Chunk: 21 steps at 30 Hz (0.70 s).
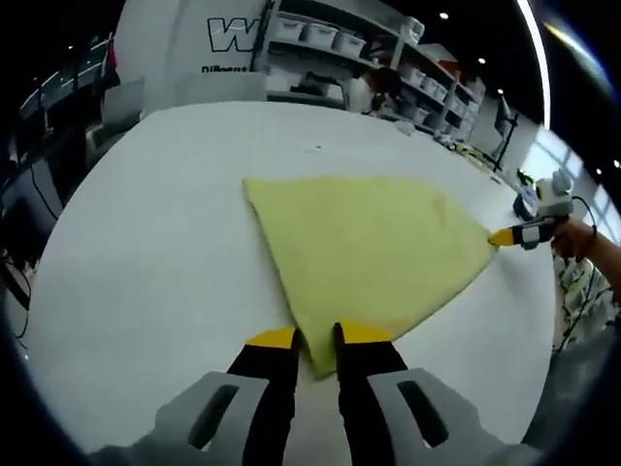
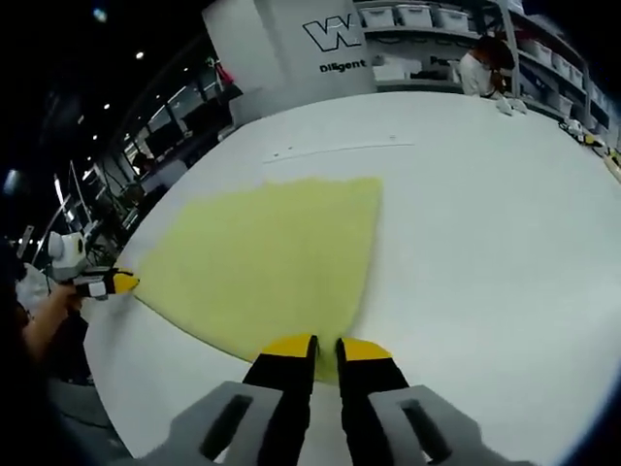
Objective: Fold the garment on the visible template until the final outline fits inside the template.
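At the lower centre of the left gripper view, the left gripper fingers pinch a corner of the yellow cloth, spread mid-frame on the white surface. In the right gripper view, the right gripper grips the opposite corner. Likely mid-fold; next, carry both corners across together.

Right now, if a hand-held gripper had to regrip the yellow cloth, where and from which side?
Take the yellow cloth at a corner, coming in low from off the cloth, over the bare white table. It lies flat, so only its edges and corners offer anything to pinch. The left hand-held gripper and the right hand-held gripper each already pinch a pointed corner that way.
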Motion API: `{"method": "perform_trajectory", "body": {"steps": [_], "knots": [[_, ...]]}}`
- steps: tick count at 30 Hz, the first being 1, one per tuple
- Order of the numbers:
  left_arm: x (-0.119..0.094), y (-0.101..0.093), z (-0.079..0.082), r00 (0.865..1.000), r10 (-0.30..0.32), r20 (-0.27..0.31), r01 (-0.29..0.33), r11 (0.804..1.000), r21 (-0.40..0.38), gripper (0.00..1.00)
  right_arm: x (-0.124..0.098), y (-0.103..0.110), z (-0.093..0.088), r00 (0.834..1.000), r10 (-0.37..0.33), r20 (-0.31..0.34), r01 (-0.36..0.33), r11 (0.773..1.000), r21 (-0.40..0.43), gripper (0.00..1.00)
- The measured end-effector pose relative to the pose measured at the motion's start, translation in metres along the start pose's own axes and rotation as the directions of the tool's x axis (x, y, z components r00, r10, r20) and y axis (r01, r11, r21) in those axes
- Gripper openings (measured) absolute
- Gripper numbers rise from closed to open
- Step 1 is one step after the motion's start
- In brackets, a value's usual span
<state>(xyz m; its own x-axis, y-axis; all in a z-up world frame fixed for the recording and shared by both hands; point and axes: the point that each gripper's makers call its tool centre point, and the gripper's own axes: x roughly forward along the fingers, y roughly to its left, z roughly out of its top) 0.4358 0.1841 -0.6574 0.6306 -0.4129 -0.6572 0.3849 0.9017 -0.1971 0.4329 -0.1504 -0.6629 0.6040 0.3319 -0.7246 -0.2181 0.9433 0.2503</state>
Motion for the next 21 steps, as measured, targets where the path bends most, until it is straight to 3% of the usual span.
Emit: {"method": "perform_trajectory", "body": {"steps": [3,14,21], "knots": [[0.000,-0.003,0.001,1.000,0.003,0.005,-0.003,0.999,0.043,0.04,-0.001,0.001,-0.001,1.000,-0.003,0.001,0.003,1.000,-0.015,0.00],[-0.017,0.005,-0.012,0.999,0.028,-0.035,-0.025,0.995,0.093,0.03,-0.003,0.012,-0.012,1.000,0.016,-0.019,-0.016,0.999,-0.049,0.00],[-0.029,0.014,-0.020,0.998,0.033,-0.048,-0.029,0.997,0.074,0.03,-0.007,0.026,-0.022,0.999,0.045,-0.026,-0.046,0.997,-0.063,0.00]]}}
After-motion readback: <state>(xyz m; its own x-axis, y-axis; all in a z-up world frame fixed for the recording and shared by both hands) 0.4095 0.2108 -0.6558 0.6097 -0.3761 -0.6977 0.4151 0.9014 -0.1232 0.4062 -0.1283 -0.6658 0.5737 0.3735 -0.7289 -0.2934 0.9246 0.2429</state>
